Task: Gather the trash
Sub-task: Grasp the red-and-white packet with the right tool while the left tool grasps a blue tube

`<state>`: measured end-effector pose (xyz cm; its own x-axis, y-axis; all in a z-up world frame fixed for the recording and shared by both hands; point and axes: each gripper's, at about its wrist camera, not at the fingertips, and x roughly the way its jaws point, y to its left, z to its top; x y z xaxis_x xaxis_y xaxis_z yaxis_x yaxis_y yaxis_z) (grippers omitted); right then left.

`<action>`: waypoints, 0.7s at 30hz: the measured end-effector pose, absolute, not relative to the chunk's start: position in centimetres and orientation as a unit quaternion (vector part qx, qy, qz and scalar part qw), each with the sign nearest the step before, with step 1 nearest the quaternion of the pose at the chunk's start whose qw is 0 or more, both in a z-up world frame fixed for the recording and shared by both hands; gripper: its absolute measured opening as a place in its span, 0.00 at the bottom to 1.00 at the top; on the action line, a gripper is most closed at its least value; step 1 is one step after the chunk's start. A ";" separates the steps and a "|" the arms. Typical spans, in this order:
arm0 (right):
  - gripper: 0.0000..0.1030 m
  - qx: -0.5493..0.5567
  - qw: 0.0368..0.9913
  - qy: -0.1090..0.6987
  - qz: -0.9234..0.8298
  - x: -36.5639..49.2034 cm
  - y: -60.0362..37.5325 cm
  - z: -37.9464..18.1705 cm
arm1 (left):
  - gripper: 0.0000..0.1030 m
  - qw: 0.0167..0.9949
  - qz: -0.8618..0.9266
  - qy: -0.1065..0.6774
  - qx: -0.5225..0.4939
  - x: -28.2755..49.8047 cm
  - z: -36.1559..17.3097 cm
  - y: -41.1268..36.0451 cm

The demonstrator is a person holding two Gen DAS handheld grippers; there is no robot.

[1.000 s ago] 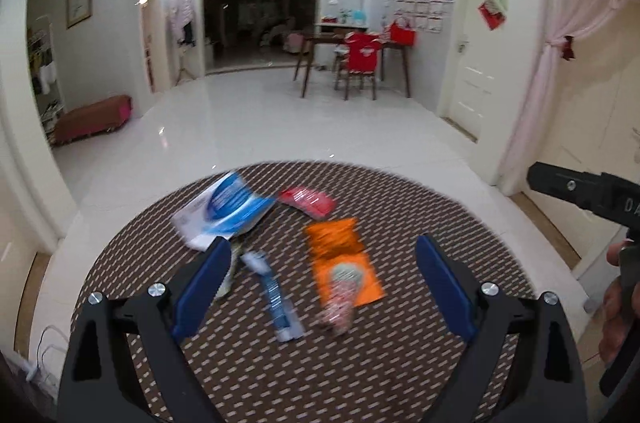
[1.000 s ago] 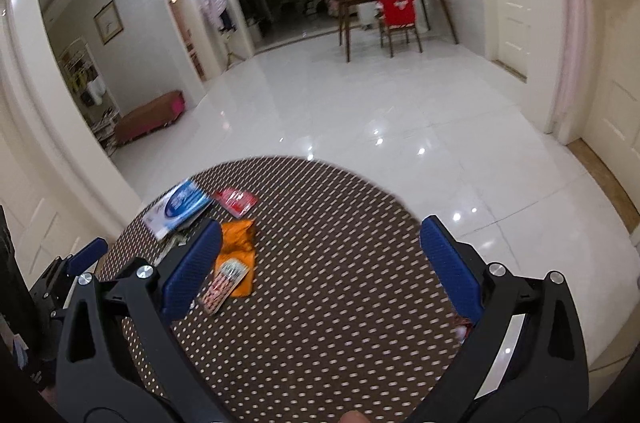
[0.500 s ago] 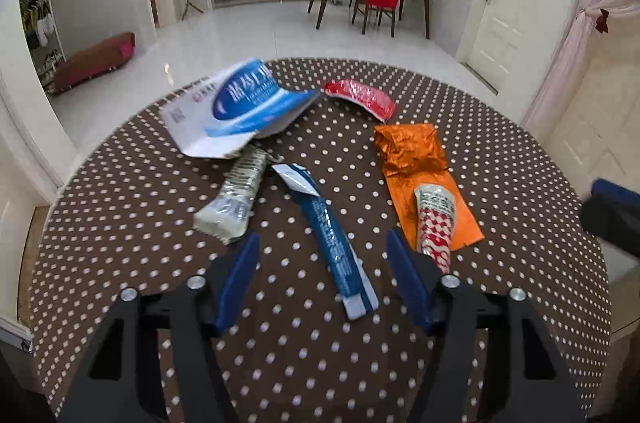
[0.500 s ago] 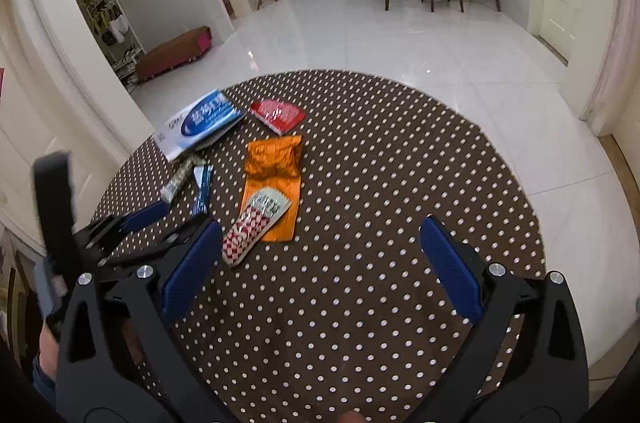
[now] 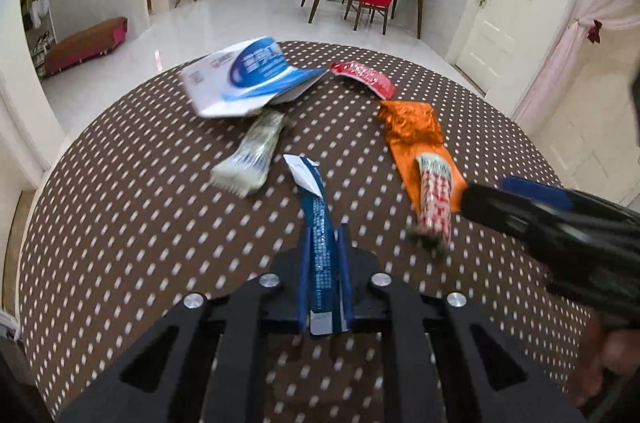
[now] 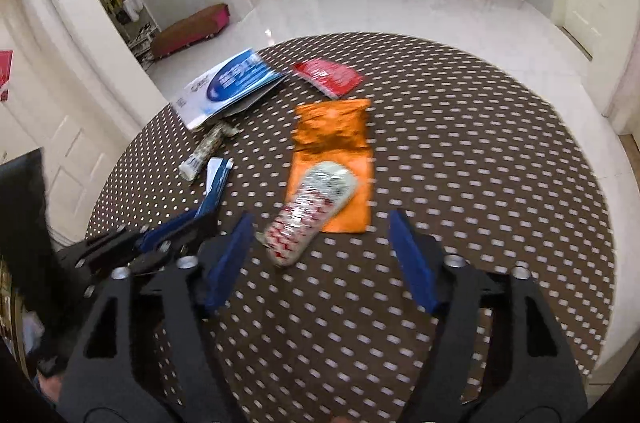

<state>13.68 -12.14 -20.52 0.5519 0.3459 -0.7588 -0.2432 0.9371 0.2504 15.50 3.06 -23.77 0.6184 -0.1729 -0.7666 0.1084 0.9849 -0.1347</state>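
Left gripper grabs the first wrapper

The left gripper (image 5: 325, 263), wide a second ago, now clenches the blue wrapper (image 5: 319, 223); the right gripper (image 6: 320, 255) is closing, nothing pinched yet, near the red-and-white packet (image 6: 312, 211).

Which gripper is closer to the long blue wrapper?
Left. The left gripper is closing on the blue wrapper, which lies between its fingers. The right gripper is beside it, at the red-and-white wrapper.

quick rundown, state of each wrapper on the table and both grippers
left gripper: closing on the blue wrapper
blue wrapper: pinched between its pads
right gripper: closing, nothing gripped
red-and-white wrapper: flat, overlapping the orange wrapper
orange wrapper: flat, crumpled top
blue-and-white packet: torn open
red wrapper: lying loose
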 end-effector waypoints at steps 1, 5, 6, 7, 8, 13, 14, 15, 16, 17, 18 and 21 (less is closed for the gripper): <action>0.58 0.050 0.878 0.445 0.169 13.9 -11.2 -20.9 | 0.12 0.899 -0.077 0.429 -0.037 15.1 -23.7 3.2; 0.46 0.006 0.882 0.444 0.158 14.1 -9.2 -22.2 | 0.12 0.899 -0.073 0.430 -0.046 14.4 -23.3 2.9; 0.38 0.001 0.884 0.441 0.157 13.9 -9.4 -22.3 | 0.12 0.899 -0.073 0.430 -0.046 14.2 -23.3 3.0; 0.34 -0.001 0.884 0.441 0.156 13.7 -9.6 -22.3 | 0.12 0.899 -0.074 0.429 -0.046 13.9 -23.2 3.0; 0.28 -0.001 0.884 0.441 0.157 13.4 -10.3 -22.4 | 0.12 0.899 -0.075 0.430 -0.045 13.8 -23.2 3.0; 0.26 0.020 0.880 0.447 0.159 12.2 -14.2 -22.3 | 0.12 0.899 -0.080 0.429 -0.039 13.3 -23.0 2.4; 0.26 0.025 0.880 0.447 0.161 12.1 -14.9 -22.3 | 0.12 0.899 -0.081 0.428 -0.039 13.5 -23.0 2.2; 0.27 0.025 0.879 0.446 0.163 12.0 -15.1 -22.3 | 0.12 0.899 -0.082 0.428 -0.039 13.6 -23.0 1.9; 0.30 0.023 0.879 0.446 0.165 12.1 -15.2 -22.3 | 0.12 0.899 -0.082 0.428 -0.039 14.0 -23.0 1.6; 0.39 0.020 0.879 0.445 0.168 12.2 -15.2 -22.2 | 0.12 0.899 -0.083 0.428 -0.039 14.1 -23.0 1.4; 0.42 0.017 0.880 0.444 0.169 12.3 -15.1 -22.1 | 0.12 0.899 -0.084 0.427 -0.038 14.1 -22.9 1.2; 0.30 -0.005 0.879 0.443 0.174 12.9 -14.5 -22.1 | 0.12 0.901 -0.085 0.424 -0.040 14.3 -22.5 1.0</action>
